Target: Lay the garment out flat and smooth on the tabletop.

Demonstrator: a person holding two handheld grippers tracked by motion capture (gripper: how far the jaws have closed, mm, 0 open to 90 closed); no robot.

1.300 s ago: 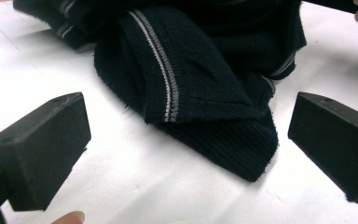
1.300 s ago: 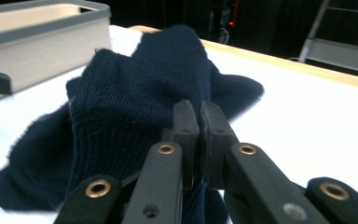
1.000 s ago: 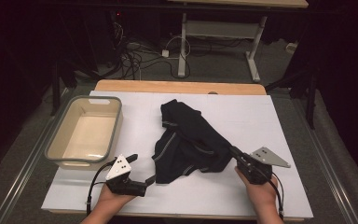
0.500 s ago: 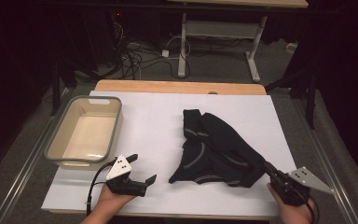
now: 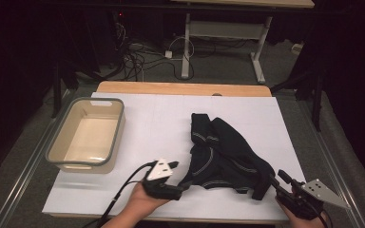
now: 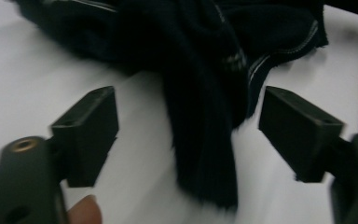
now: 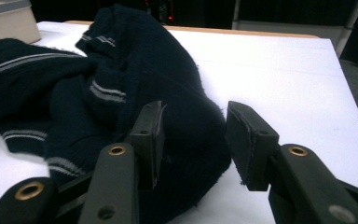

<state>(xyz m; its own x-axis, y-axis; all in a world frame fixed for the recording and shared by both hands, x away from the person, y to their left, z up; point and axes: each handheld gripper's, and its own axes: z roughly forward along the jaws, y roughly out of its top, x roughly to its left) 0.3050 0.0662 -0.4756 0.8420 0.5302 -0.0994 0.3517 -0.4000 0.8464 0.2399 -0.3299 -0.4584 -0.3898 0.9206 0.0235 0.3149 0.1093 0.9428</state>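
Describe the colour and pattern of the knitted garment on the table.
The garment is dark navy with thin pale stripes, clearest in the right gripper view.

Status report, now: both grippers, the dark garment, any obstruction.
Left gripper open, jaws astride a garment edge. Right gripper open at the dark knit garment, nothing pinched. Beige tub off to the left, out of the way.
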